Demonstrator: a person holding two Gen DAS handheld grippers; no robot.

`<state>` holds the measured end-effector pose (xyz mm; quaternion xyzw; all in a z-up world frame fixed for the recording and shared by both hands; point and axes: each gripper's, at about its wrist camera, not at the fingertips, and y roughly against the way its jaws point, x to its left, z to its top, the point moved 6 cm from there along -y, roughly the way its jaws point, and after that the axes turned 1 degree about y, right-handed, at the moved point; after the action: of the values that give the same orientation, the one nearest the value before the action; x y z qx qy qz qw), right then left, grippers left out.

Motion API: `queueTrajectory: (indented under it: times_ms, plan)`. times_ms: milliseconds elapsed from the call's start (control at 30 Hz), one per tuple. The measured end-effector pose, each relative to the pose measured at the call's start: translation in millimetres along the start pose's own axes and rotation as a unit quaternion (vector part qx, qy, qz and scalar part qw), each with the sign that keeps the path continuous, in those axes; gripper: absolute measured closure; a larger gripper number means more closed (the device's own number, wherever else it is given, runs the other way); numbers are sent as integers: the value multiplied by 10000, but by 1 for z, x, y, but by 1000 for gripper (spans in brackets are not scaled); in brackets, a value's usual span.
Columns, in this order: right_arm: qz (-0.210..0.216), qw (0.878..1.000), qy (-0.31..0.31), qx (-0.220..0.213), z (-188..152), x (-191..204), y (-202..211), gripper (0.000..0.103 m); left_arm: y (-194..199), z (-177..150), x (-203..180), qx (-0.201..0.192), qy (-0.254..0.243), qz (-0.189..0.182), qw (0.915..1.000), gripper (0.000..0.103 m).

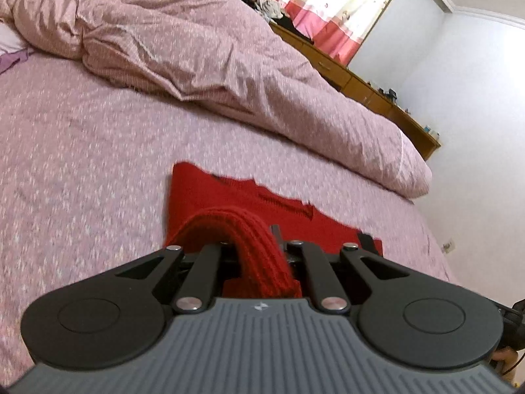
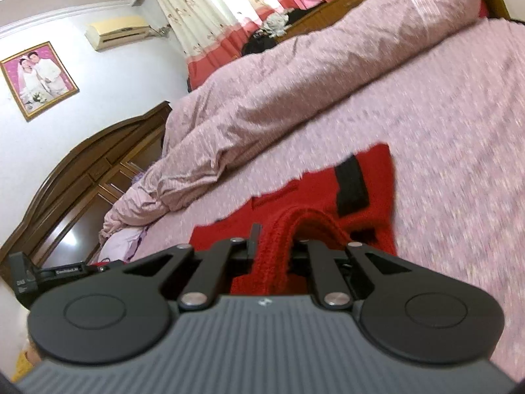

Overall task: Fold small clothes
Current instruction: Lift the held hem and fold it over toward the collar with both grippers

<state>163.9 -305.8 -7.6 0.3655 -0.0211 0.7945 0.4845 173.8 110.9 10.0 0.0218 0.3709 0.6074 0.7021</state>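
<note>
A small red knitted garment (image 1: 229, 197) lies on the pink bedsheet (image 1: 82, 164), its near hem lifted. My left gripper (image 1: 259, 246) is shut on a ribbed red edge of the garment, which bunches over the jaws and hides the fingertips. In the right wrist view the same red garment (image 2: 295, 197) shows a black stripe (image 2: 351, 184). There my right gripper (image 2: 279, 239) is shut on another ribbed fold of its edge. The left gripper's body (image 2: 49, 275) shows at the far left of that view.
A rumpled pink quilt (image 1: 197, 49) lies along the far side of the bed. Behind it run a wooden cabinet (image 1: 377, 88) and red-and-white curtains (image 1: 328, 0). A dark wooden headboard (image 2: 82, 180) and a framed photo (image 2: 37, 78) are on the wall at left.
</note>
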Motion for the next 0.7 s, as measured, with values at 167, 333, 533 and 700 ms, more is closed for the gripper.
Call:
queueTrajectory:
  times_ms: [167, 333, 533, 700]
  plan:
    - [-13, 9998, -19, -178, 26, -4, -21, 93, -19, 26, -6, -194, -66, 134, 9997, 93]
    - [-74, 9996, -3, -267, 49, -10, -43, 93, -41, 46, -13, -299, -256, 270, 9989, 93]
    - [-267, 9992, 94, -278, 70, -20, -71, 93, -80, 70, -8, -345, -401, 588, 9969, 93]
    - [-420, 9986, 193, -244, 81, -32, -98, 93, -126, 80, 5, -108, -376, 752, 9964, 93]
